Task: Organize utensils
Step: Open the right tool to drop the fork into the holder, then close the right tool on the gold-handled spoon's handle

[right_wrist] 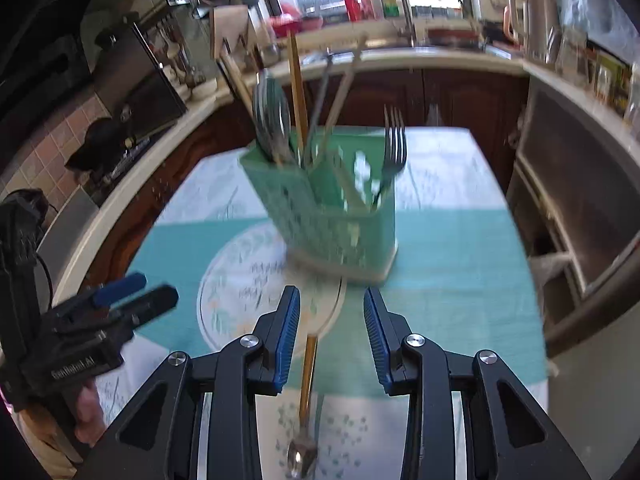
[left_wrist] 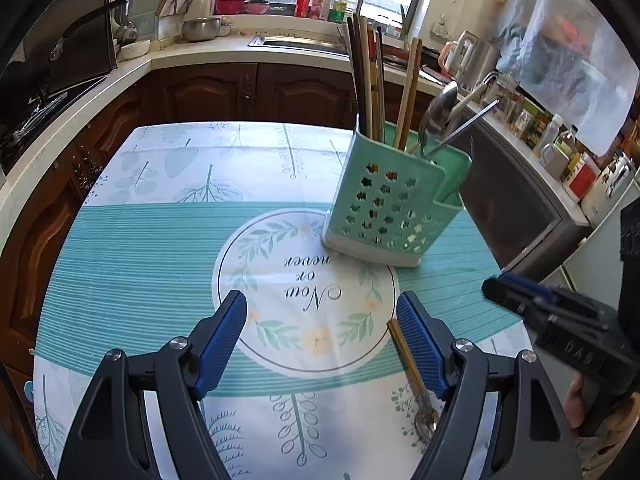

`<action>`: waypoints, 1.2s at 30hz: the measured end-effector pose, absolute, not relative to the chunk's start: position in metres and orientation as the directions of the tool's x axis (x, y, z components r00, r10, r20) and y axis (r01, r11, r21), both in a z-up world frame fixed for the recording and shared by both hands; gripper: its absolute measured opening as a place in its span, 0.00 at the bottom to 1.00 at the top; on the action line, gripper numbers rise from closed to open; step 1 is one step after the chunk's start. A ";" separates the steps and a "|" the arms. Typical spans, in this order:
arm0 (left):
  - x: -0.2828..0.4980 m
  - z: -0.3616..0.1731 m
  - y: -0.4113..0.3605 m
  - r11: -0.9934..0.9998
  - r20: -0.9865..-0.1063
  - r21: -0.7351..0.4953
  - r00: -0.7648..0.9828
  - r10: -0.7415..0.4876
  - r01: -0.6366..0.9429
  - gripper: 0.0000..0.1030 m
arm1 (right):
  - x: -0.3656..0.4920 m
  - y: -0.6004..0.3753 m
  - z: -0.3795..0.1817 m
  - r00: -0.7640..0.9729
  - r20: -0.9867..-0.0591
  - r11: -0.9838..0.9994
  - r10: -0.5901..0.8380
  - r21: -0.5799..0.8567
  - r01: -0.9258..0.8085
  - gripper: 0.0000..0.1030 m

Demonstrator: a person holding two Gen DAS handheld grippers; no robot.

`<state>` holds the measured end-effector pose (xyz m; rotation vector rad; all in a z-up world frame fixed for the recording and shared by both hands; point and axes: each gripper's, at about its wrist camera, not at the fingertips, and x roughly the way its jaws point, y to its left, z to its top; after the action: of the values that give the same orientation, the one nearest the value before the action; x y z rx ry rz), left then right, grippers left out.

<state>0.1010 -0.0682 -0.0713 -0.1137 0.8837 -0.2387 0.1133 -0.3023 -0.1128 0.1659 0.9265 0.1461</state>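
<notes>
right wrist view is smeared by motion blur, so the green utensil caddy (right_wrist: 332,216) and the print on the tablecloth (right_wrist: 452,264) are hard to read. nearest, the right gripper (right_wrist: 331,336) has its jaws partly apart with nothing pressed by the pads; a gold-handled spoon (right_wrist: 306,384) lies flat on the cloth between and below the fingers, its bowl toward the camera and partly cut off at the bottom edge. in the left wrist view the left gripper (left_wrist: 322,344) stands wide and empty over the cloth, and its right finger hides the middle of that spoon's handle. farther back, the caddy stands upright on the table near the round "now or never" emblem (left_wrist: 306,292). it holds chopsticks (left_wrist: 366,80), a large spoon (right_wrist: 272,116) and a fork (right_wrist: 394,140) with tines up. behind it, dark wooden cabinets (left_wrist: 248,92) and a cluttered counter (left_wrist: 192,50) run under the window.
</notes>
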 end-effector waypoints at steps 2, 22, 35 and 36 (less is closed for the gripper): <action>0.096 -0.076 -0.070 0.967 -0.762 -0.190 0.596 -0.253 0.168 0.74 | 0.107 -0.299 -0.129 0.554 -0.807 0.975 0.204 0.216 -0.044 0.33; 0.089 -0.119 -0.063 0.982 -0.864 -0.148 0.467 -0.187 0.120 0.74 | 0.116 -0.256 -0.197 0.272 -0.933 0.972 0.236 0.228 -0.062 0.33; 0.093 -0.128 -0.055 0.983 -0.876 -0.160 0.446 -0.183 0.088 0.74 | 0.127 -0.219 -0.210 0.248 -0.964 0.986 0.095 0.057 -0.156 0.33; 0.093 -0.129 -0.055 0.983 -0.876 -0.161 0.446 -0.183 0.087 0.74 | 0.126 -0.215 -0.211 0.251 -0.965 0.984 0.073 0.029 -0.175 0.33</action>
<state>0.0930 -0.0546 -0.1286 -0.0974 1.0960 -0.1676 0.1256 -0.2145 -0.2105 -0.0905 1.3071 0.1689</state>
